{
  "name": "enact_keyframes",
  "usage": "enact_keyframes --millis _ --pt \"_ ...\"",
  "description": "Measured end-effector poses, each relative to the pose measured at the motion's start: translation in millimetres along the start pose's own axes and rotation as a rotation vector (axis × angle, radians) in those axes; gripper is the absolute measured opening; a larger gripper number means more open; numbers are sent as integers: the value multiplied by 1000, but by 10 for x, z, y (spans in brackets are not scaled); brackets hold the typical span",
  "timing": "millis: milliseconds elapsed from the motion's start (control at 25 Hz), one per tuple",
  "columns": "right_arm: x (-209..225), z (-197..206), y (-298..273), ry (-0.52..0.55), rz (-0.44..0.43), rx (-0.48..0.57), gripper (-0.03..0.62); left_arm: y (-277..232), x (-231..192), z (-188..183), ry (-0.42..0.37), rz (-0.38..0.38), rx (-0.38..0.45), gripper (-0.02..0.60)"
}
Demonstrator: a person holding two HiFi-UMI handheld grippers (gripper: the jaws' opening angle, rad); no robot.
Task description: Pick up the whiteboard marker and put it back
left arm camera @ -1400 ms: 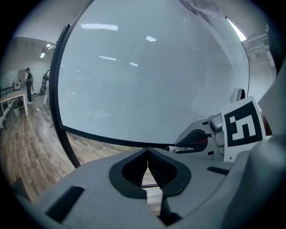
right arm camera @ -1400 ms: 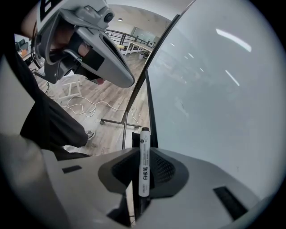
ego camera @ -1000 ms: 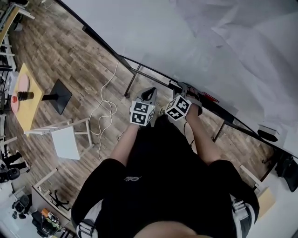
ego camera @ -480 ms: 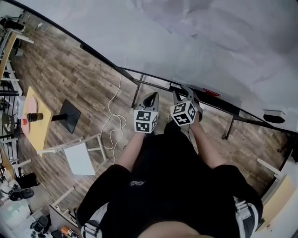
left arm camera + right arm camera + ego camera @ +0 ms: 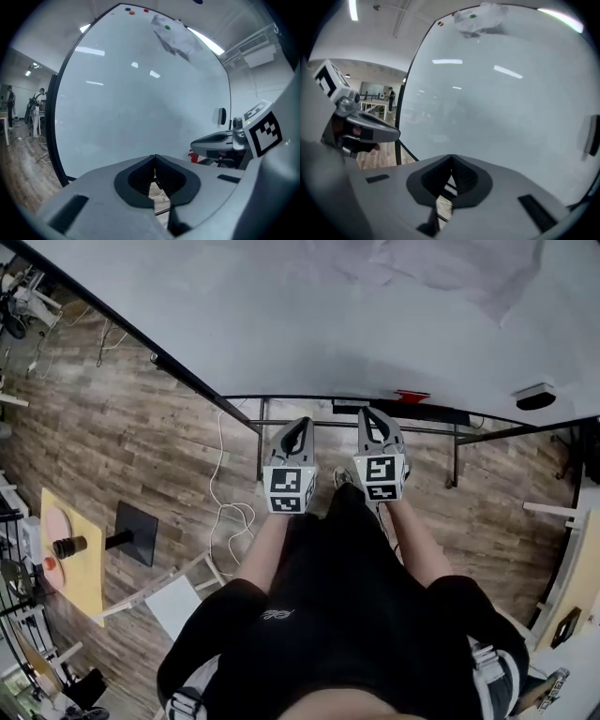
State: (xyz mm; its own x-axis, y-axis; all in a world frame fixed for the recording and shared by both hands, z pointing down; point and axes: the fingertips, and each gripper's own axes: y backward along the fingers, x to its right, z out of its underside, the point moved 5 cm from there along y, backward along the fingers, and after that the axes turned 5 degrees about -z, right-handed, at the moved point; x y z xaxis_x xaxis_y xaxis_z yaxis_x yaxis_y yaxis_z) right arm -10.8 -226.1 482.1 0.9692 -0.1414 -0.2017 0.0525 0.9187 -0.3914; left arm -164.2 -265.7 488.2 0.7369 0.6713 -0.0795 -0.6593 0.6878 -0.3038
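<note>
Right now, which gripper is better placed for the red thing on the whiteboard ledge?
Right, likely: the right gripper, jaws just closed empty, is nearer the small red item than the left gripper.

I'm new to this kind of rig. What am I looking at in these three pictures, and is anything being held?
There is no robot here: a person stands at a whiteboard with a hand-held two-jaw gripper in each hand. The head view looks down from a camera on the person's head. The other two views ride on the grippers and look along their jaws. The left gripper is shut and empty. The right gripper has just been closing and is now shut on nothing. The patterned cubes are parts of the grippers. Near the board's bottom edge sits a small red thing, too small to name.
</note>
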Motion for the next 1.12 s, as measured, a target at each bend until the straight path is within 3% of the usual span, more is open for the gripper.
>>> enact_keyframes --millis 200,440,800,1120 --pt "54 -112 477 -55 99 96 3 260 -189 -26 5 52 36 8" --pt "32 -203 976 -88 172 135 3 554 -273 -169 -14 52 84 8" --pt "-50 -149 1569 -151 153 203 3 953 376 -322 -44 89 126 8" --pt "91 120 2344 -121 127 231 3 1499 1078 -235 -68 27 127 8"
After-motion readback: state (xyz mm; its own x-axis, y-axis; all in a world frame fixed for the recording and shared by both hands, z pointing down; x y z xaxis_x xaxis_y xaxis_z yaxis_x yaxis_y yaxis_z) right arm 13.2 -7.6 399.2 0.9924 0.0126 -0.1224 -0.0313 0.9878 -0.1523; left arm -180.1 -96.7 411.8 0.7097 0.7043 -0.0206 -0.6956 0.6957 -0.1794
